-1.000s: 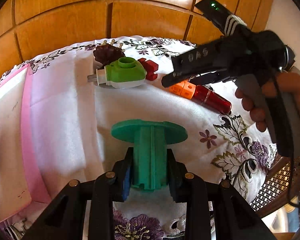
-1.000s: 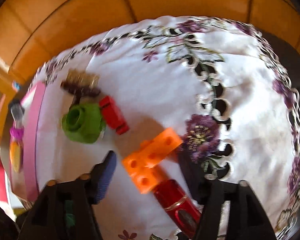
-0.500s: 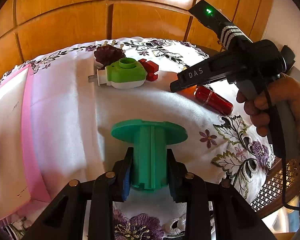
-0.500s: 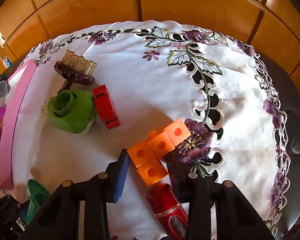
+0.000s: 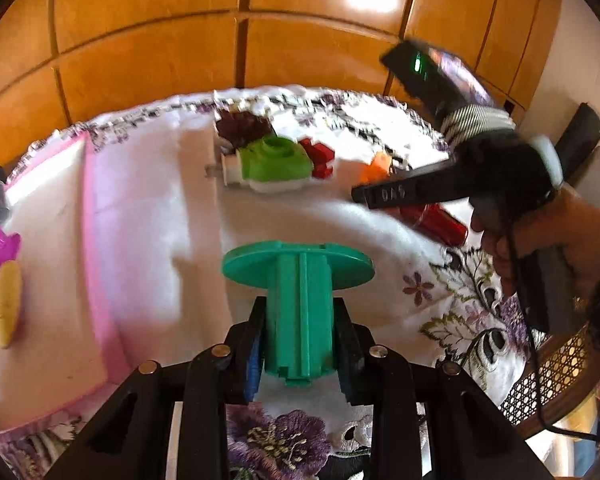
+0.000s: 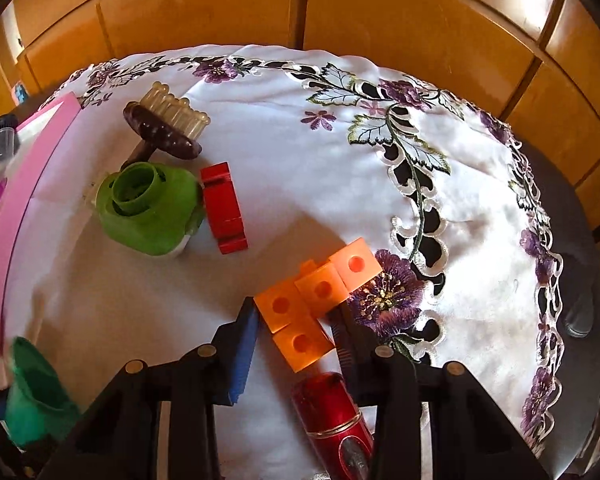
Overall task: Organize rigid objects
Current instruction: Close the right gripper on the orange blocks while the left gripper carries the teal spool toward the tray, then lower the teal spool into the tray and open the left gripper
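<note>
The green spool (image 5: 298, 300) is clamped by its ribbed stem between the pads of the left gripper (image 5: 300, 354), with its round flange carried forward of the fingertips and clear of the cloth (image 6: 280, 128). The orange blocks (image 6: 314, 300) lie on the cloth between the fingers of the right gripper (image 6: 296, 330): the blue pad on the one side appears to touch the near cube's edge and the dark finger on the other stands hard against the cluster, so the jaws are judged to be closed on it, though firm contact on both sides cannot be fully confirmed. The cluster is made of hard plastic cubes joined corner to corner; it is judged to be light and stiff, not fragile, yet liable to twist or to come apart at its joints if it is pinched across a single projecting cube. A hold across two flat opposite faces near its middle is to be preferred, since the smooth faces may slip on a tilted pad. Just below the tongs, nearly under them, a red cylinder (image 6: 332, 412) is seen; it is glossy and round and would be expected to roll if nudged. Ahead and to the left of the right gripper, well apart from it, a red block (image 6: 223, 208), a green housing (image 6: 148, 208) and a brush (image 6: 164, 128) are grouped closely, and a pink tray (image 6: 16, 216) is set at the far left.
</note>
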`<action>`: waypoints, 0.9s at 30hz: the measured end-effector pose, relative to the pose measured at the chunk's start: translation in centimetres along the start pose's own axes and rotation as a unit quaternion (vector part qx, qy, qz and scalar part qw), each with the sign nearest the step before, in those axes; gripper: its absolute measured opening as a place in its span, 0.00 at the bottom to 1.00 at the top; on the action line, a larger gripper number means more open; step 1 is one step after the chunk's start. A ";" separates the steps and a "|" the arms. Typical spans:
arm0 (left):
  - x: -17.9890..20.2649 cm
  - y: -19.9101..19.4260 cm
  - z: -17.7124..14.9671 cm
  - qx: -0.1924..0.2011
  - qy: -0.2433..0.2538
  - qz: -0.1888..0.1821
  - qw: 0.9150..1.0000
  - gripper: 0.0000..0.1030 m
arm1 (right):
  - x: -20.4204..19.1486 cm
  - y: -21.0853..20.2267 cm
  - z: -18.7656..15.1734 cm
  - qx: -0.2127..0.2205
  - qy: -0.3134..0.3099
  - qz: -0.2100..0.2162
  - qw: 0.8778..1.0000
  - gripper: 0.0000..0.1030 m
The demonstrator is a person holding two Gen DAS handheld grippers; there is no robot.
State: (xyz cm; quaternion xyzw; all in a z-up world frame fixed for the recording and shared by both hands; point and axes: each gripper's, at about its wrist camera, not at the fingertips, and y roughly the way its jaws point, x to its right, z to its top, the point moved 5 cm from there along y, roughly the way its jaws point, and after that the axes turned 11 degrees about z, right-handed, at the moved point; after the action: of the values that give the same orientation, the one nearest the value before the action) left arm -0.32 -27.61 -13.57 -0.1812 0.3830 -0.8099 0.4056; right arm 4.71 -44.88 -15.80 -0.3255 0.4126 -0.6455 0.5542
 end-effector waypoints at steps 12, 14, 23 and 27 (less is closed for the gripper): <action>-2.1 -5.0 1.7 0.047 -0.022 0.025 0.998 0.29 | -0.2 -0.1 -0.2 0.008 -0.015 -0.007 1.000 0.35; -2.5 -5.6 1.7 0.053 -0.028 0.029 0.998 0.29 | -0.3 -0.1 -0.2 0.009 -0.021 -0.012 1.000 0.35; -5.2 -7.2 1.6 0.061 -0.061 0.035 0.996 0.29 | -0.6 -0.1 -0.3 0.011 -0.043 -0.030 0.999 0.35; -8.3 -7.3 1.6 0.055 -0.105 0.034 0.992 0.29 | -0.8 -0.1 -0.4 0.013 -0.052 -0.038 0.998 0.35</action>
State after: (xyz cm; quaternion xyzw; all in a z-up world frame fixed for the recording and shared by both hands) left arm 1.87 -19.01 -6.76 -0.2297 0.2993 -0.7918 0.4803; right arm 4.46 -44.02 -15.87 -0.3668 0.3625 -0.6536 0.5540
